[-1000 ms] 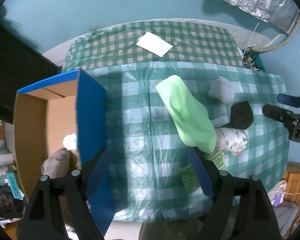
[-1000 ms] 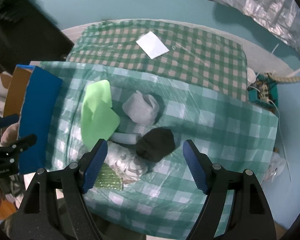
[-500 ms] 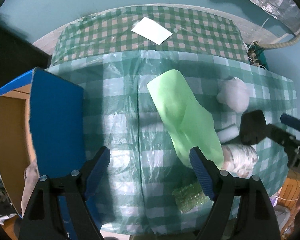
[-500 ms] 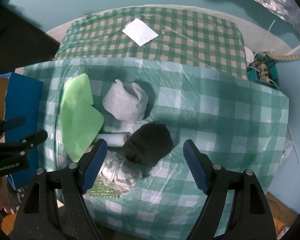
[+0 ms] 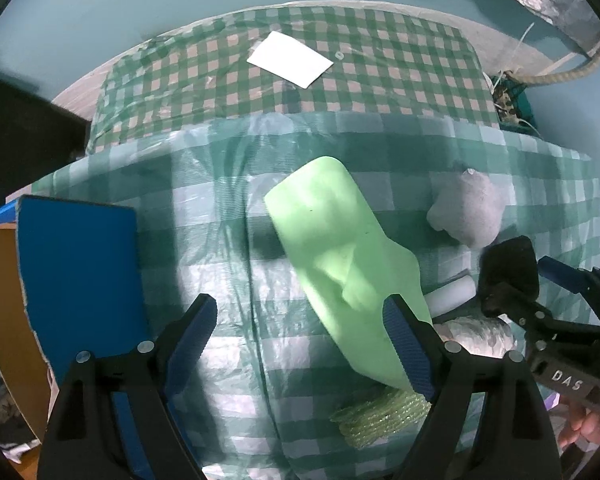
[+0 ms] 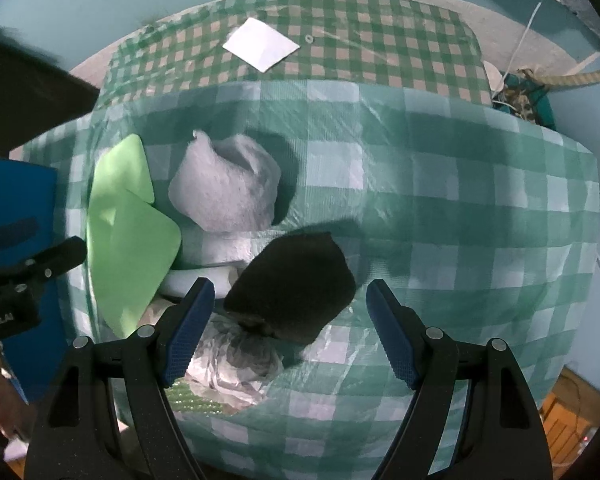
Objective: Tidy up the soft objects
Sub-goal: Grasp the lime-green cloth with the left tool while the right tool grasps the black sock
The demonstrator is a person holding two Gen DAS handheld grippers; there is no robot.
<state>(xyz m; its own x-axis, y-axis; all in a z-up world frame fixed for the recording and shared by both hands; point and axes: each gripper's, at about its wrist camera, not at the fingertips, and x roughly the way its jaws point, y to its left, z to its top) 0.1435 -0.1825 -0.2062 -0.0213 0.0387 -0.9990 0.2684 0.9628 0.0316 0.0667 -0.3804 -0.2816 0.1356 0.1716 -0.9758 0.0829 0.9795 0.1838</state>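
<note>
Now I point both grippers down at the checked table (image 6: 440,184): left gripper (image 5: 300,320) spread beside the green foam sheet (image 5: 340,260), right gripper (image 6: 288,300) spread, empty, over the black soft piece (image 6: 292,276).

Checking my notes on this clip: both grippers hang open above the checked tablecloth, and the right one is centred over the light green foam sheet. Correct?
Not quite. The right gripper is centred over the black soft lump, as the right wrist view shows; the light green foam sheet lies off to its left. Both grippers, the left gripper included, do hang open above the checked tablecloth.
</note>
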